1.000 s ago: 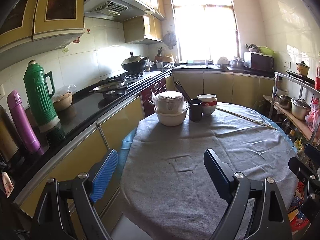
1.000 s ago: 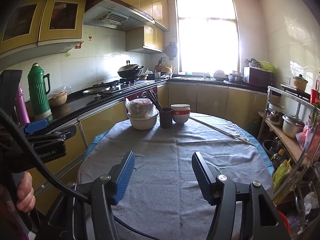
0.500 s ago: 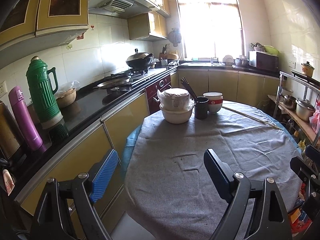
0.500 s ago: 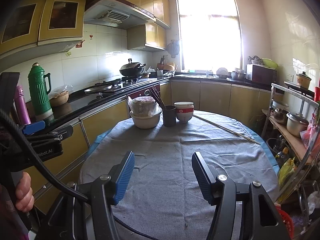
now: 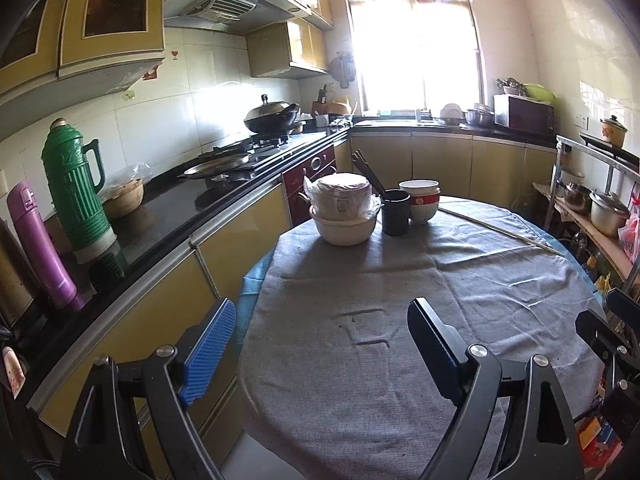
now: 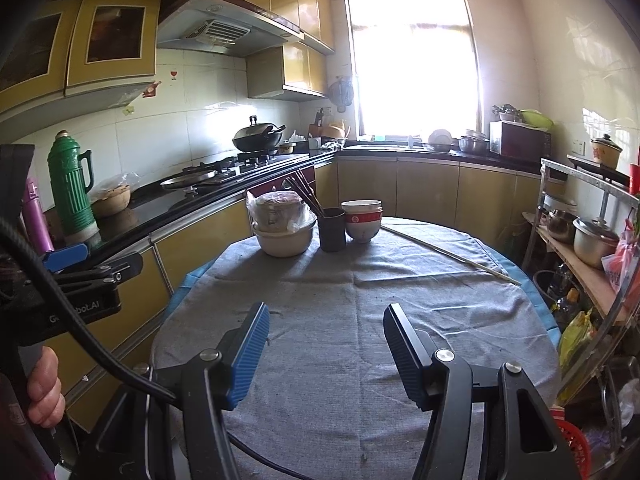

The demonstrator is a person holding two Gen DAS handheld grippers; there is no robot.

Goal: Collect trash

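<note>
My left gripper [image 5: 320,334] is open and empty above the near left edge of a round table under a grey cloth [image 5: 420,320]. My right gripper [image 6: 326,336] is open and empty above the near part of the same cloth [image 6: 352,292]. Small dark crumbs dot the cloth. No clear piece of trash shows on the table. At the far side stand a covered white pot in plastic [image 5: 344,210], a dark cup of chopsticks [image 5: 395,211] and stacked bowls [image 5: 421,200]; they also show in the right wrist view: the pot [image 6: 282,224], the cup [image 6: 332,228], the bowls [image 6: 362,220].
A long thin stick [image 6: 448,254] lies across the far right of the table. A black counter [image 5: 168,216] with a green thermos [image 5: 76,196] and purple bottle [image 5: 42,248] runs along the left. A metal shelf with pots [image 6: 588,236] stands right. The left gripper's body [image 6: 76,284] shows at left.
Both grippers have drifted slightly back and up from the table, so the pot and bowls look a little farther. Both stay open and empty.
</note>
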